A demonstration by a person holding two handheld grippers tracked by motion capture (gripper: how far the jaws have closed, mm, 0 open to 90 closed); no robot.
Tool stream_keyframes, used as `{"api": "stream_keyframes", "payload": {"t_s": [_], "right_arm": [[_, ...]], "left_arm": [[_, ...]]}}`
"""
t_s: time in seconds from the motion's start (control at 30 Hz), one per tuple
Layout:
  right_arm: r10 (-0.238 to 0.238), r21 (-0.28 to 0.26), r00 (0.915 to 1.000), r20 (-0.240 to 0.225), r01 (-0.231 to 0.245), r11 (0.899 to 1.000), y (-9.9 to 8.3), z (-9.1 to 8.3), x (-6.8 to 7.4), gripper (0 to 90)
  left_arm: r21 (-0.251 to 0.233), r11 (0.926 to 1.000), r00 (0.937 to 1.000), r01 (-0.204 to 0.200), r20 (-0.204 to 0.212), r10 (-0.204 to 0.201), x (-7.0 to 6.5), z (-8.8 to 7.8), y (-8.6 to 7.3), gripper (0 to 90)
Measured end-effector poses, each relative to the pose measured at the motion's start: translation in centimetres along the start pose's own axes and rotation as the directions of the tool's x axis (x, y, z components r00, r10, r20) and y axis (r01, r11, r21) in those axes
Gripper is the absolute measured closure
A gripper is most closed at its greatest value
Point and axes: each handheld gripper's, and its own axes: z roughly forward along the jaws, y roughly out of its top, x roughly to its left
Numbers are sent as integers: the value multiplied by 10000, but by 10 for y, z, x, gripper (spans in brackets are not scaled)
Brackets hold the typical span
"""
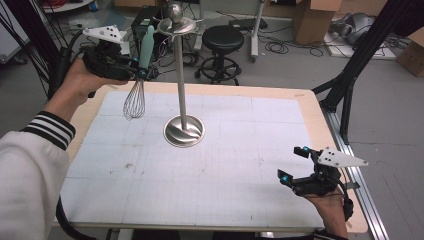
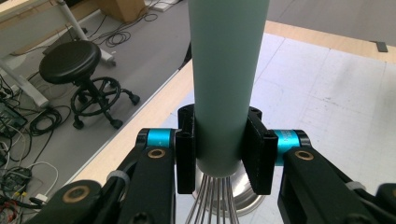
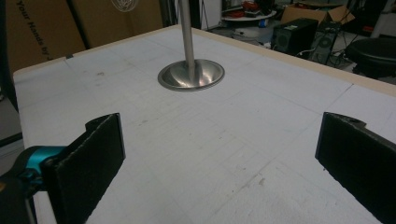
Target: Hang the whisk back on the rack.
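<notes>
Nearest the high camera, a white sleeve with striped black-and-white cuff [image 1: 50, 129] is seen at lower left, belonging to the arm that bears the left gripper [image 1: 141, 74].

Item 1: whisk [image 1: 141, 70]. Pale green handle, wire head pointing down. It is held upright in the air above the far left part of the table, just left of the stand's pole and apart from it. In the left gripper view the handle [image 2: 227, 79] is clamped between the two black pads, which are pressed against its lower end, just above the wires.

Item 2: steel stand [image 1: 182, 75]. A round base [image 3: 191, 74] is set on the gridded white mat [image 1: 200, 170]; a thin pole rises to a disc topped by a ball.

Item 3: right gripper [image 1: 295, 165]. It is held low over the near right corner of the table, jaws spread wide, nothing between them.

Item 4: black stool [image 1: 223, 40], recorded on the floor beyond the table.
</notes>
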Motion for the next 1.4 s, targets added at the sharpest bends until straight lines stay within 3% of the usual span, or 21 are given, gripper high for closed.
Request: {"api": "stream_keyframes", "payload": {"t_s": [0.47, 0.9, 1.23, 1.33, 1.37, 1.4], "right_arm": [[90, 7, 10000, -11, -90, 10000, -2, 0, -1, 5], [86, -7, 10000, -3, -86, 10000, -2, -1, -2, 4], [95, 6, 9999, -34, -95, 10000, -3, 0, -3, 5], [89, 34, 10000, -42, -89, 10000, -3, 1, -3, 5], [140, 78, 9999, -47, -140, 9999, -4, 2, -4, 5], [140, 78, 9999, -47, -140, 9999, -4, 2, -4, 5]], "left_arm": [[89, 10000, 10000, 45, 32, -45, 1, 12, 4, 692], [56, 9993, 9993, 358, -98, -358, 0, 19, 5, 680], [-113, 9980, 9977, 629, -261, -632, 1, 7, 0, 449], [-250, 9977, 9977, 633, -239, -639, 0, 1, -1, 409], [-613, 9962, 9978, 617, -187, -630, -1, -4, -2, 406], [-613, 9962, 9978, 617, -187, -630, -1, -4, -2, 402]]}}
